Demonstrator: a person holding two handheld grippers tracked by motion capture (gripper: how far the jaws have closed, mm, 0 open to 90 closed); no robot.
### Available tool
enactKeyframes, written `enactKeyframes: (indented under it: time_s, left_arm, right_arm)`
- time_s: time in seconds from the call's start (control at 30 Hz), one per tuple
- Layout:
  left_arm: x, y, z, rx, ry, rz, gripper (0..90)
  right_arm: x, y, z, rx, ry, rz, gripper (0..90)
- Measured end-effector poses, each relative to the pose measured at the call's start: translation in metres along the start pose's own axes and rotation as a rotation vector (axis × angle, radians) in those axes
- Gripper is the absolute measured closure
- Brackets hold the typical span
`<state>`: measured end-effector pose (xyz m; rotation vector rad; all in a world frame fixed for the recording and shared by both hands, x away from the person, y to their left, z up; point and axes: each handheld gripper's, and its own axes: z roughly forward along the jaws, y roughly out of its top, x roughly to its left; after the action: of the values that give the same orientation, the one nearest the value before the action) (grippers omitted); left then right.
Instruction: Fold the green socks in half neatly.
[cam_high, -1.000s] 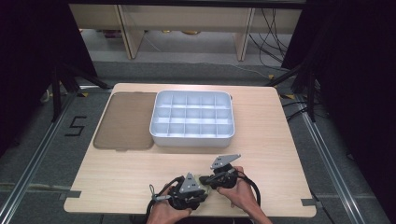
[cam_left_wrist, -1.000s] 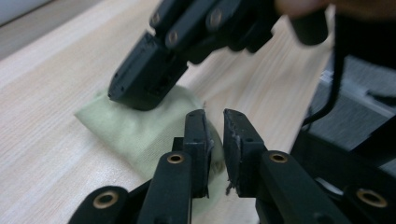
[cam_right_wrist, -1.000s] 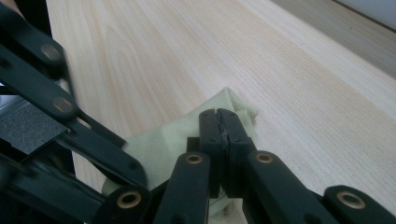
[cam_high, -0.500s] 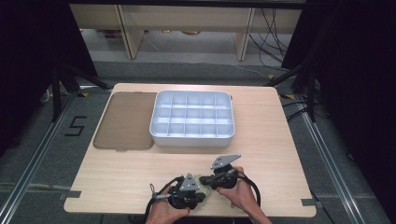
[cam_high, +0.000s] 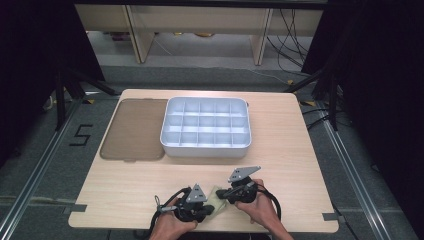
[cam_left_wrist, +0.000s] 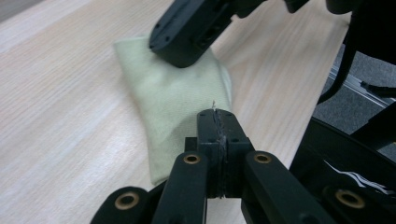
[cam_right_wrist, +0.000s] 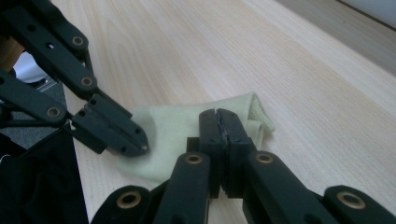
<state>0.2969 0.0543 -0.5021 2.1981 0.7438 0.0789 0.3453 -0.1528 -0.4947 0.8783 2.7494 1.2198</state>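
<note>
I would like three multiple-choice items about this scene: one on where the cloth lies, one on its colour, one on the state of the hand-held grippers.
1. Where does the cloth lie?
A. inside the white tray
B. on the table near its front edge
C. on the brown lid

2. What colour is the cloth?
A. pale yellow-green
B. dark blue
C. red

3. How do the jaws of the left hand-held gripper and the right hand-held gripper stand?
A. both wide open
B. one open, one shut
C. both shut

Key: 1 B, the high view shows it between the hands; 2 A, both gripper views show this; 3 C, each pair meets, though a grip on the cloth cannot be told.
</note>
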Motion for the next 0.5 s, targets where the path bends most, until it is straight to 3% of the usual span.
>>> enactKeyframes:
  time_s: [0.07, 0.1, 0.2, 0.27, 0.33, 0.37, 0.43, 0.5]
  left_arm:
    - [0.0018, 0.0001, -0.0008, 0.016, 0.002, 0.011, 88.7]
    - [0.0010, -0.0005, -0.0005, 0.013, -0.005, -0.011, 88.6]
    - [0.0011, -0.0003, -0.0008, 0.015, 0.001, -0.006, 88.5]
    - [0.0030, 0.0001, -0.0013, 0.018, 0.011, 0.018, 88.3]
    - [0.0028, -0.0008, -0.0017, 0.014, 0.007, -0.007, 88.2]
    - [0.0045, -0.0005, -0.0027, 0.021, 0.008, 0.014, 88.2]
    - [0.0051, -0.0012, -0.0026, 0.019, 0.007, -0.004, 88.0]
    - [0.0058, -0.0007, -0.0027, 0.015, 0.012, 0.009, 88.0]
  right_arm:
    - [0.0002, -0.0002, -0.0005, 0.001, -0.003, 0.001, 89.4]
    - [0.0012, -0.0004, -0.0016, 0.001, 0.000, 0.009, 89.2]
    - [0.0019, -0.0020, -0.0027, -0.002, -0.003, 0.006, 88.9]
    - [0.0020, -0.0022, -0.0045, 0.005, -0.008, 0.000, 88.4]
    - [0.0023, -0.0030, -0.0053, 0.002, -0.016, -0.010, 86.5]
    - [0.0031, -0.0030, -0.0064, 0.003, -0.012, -0.001, 85.6]
    - [0.0047, -0.0033, -0.0081, 0.004, -0.024, -0.007, 83.7]
    - [0.0051, -0.0033, -0.0085, -0.001, -0.021, -0.010, 83.0]
